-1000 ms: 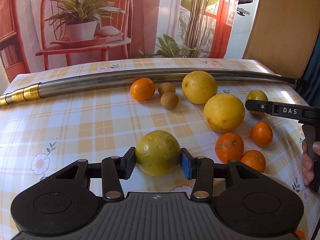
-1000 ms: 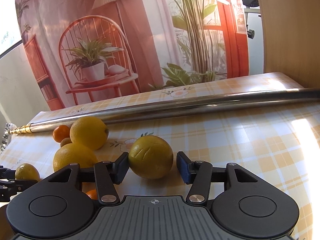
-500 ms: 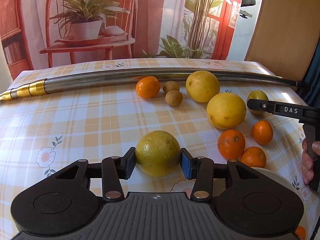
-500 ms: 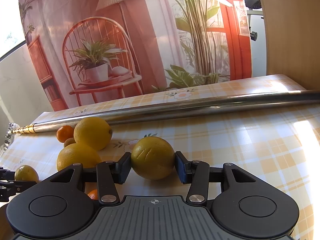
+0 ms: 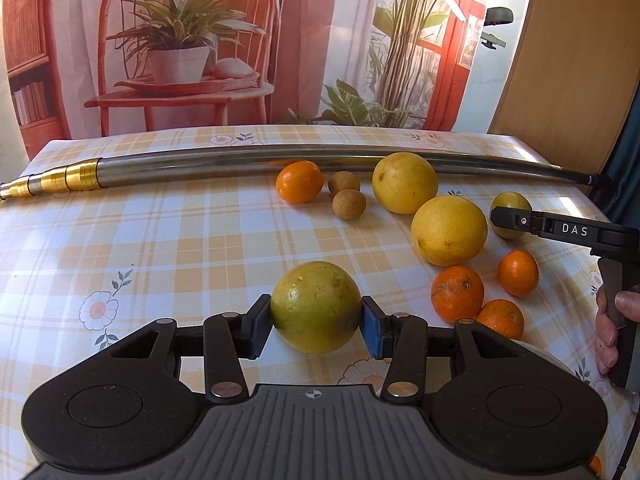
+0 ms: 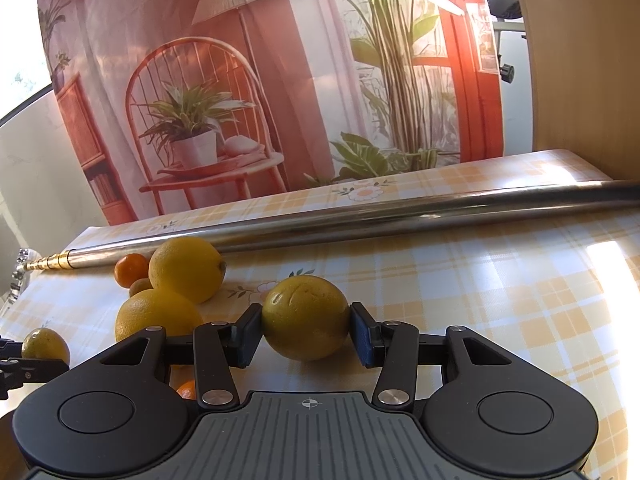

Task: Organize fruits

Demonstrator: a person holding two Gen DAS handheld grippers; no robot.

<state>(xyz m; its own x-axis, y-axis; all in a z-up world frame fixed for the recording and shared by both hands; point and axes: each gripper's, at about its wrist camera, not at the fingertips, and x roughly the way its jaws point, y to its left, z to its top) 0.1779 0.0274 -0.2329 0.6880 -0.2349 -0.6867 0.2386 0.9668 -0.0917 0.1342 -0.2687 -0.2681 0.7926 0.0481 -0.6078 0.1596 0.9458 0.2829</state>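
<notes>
Each gripper's jaws clamp a yellow-green fruit (image 5: 316, 306) over the table (image 5: 160, 248)

The only readable text was "DAS", in white capitals on the black arm of the right gripper (image 5: 568, 229), which reached in from the right edge of the left wrist frame, at mid-height. The letters stood on the horizontal bar, right of a small screw. Nothing else carried legible writing: the fruits bore no stickers, and the book spines at the left edge of the printed backdrop (image 5: 280, 40) were too blurred to read.
</notes>
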